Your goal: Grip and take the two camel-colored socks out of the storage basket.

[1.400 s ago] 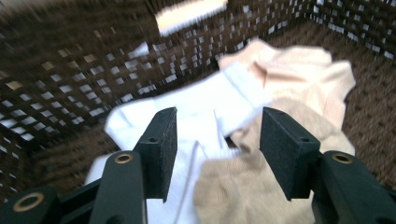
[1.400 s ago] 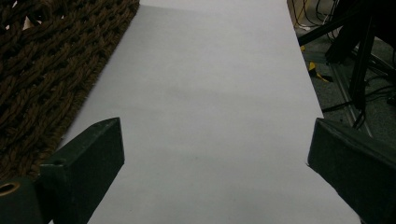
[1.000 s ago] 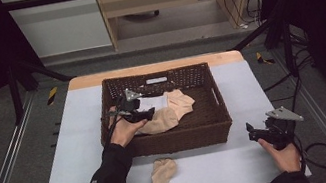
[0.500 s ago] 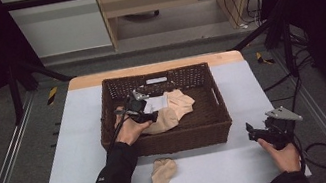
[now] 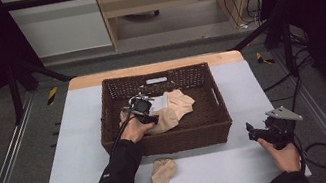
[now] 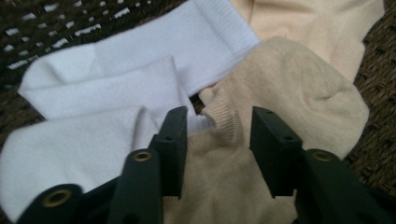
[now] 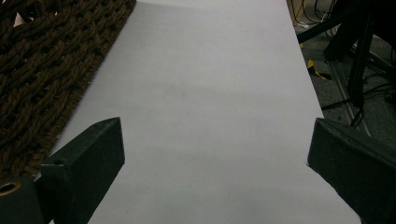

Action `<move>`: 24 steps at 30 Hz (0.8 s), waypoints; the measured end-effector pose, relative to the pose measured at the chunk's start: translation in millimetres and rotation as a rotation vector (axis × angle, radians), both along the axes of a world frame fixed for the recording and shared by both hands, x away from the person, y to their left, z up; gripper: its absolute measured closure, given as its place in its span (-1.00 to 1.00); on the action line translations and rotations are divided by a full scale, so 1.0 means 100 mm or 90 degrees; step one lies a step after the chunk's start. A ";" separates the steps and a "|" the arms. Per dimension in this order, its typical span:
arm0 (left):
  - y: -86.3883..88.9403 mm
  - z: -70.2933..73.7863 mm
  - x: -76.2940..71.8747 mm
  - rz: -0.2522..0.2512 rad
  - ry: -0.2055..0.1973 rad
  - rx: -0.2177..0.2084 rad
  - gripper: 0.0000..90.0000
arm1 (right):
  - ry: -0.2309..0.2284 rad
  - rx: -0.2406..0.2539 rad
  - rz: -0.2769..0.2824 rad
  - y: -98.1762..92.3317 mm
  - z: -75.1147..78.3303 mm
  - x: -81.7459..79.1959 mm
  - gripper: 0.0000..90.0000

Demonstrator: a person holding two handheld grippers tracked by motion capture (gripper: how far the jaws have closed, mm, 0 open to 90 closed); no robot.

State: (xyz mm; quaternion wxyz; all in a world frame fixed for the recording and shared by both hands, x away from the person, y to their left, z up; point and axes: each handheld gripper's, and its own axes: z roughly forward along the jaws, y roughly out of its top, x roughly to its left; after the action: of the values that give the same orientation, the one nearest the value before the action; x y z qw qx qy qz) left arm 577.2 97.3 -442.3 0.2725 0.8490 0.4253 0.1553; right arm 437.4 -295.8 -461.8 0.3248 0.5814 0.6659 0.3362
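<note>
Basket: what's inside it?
In the basket: beige socks, a white sock, and the left gripper astride a beige cuff. Whatever lies under the pile is covered.

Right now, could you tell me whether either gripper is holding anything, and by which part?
The left gripper has been closing around the ribbed cuff of a beige sock in the wicker basket; a firm grip cannot be told. The right gripper holds nothing.

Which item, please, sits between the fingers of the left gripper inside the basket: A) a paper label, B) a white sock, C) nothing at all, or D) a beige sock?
D: in the left gripper view the left gripper has its fingers on either side of the ribbed cuff of a beige sock, with the white sock off to the side; the jaws have just been closing around it in the basket.
</note>
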 end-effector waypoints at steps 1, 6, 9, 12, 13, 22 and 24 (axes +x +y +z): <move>0.00 0.00 0.01 0.000 0.004 0.001 0.39 | 0.000 0.000 0.000 0.00 0.00 0.00 -0.91; 0.00 -0.01 0.00 -0.015 0.026 0.002 0.69 | 0.003 -0.001 0.001 0.00 0.00 0.00 -0.91; 0.01 0.00 0.00 -0.019 0.033 -0.002 0.82 | -0.001 -0.005 0.002 0.00 0.00 0.00 -0.91; 0.02 0.03 0.00 -0.017 0.031 -0.009 0.86 | 0.000 -0.001 0.000 0.00 0.00 0.00 -0.91; 0.02 0.04 -0.01 -0.016 0.027 -0.014 0.86 | -0.001 -0.002 -0.001 -0.01 0.00 0.00 -0.91; 0.13 0.19 -0.06 -0.001 -0.057 -0.088 0.87 | -0.002 -0.003 0.000 -0.01 0.01 -0.01 -0.91; 0.16 0.23 -0.09 0.000 -0.085 -0.098 0.87 | -0.004 -0.005 0.000 -0.01 0.01 -0.01 -0.91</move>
State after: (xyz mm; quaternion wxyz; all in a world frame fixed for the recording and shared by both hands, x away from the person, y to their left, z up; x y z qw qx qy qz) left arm 568.1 113.3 -419.8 0.3645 0.8132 0.4171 0.1784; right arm 436.2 -297.0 -461.1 0.3292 0.5794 0.6660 0.3353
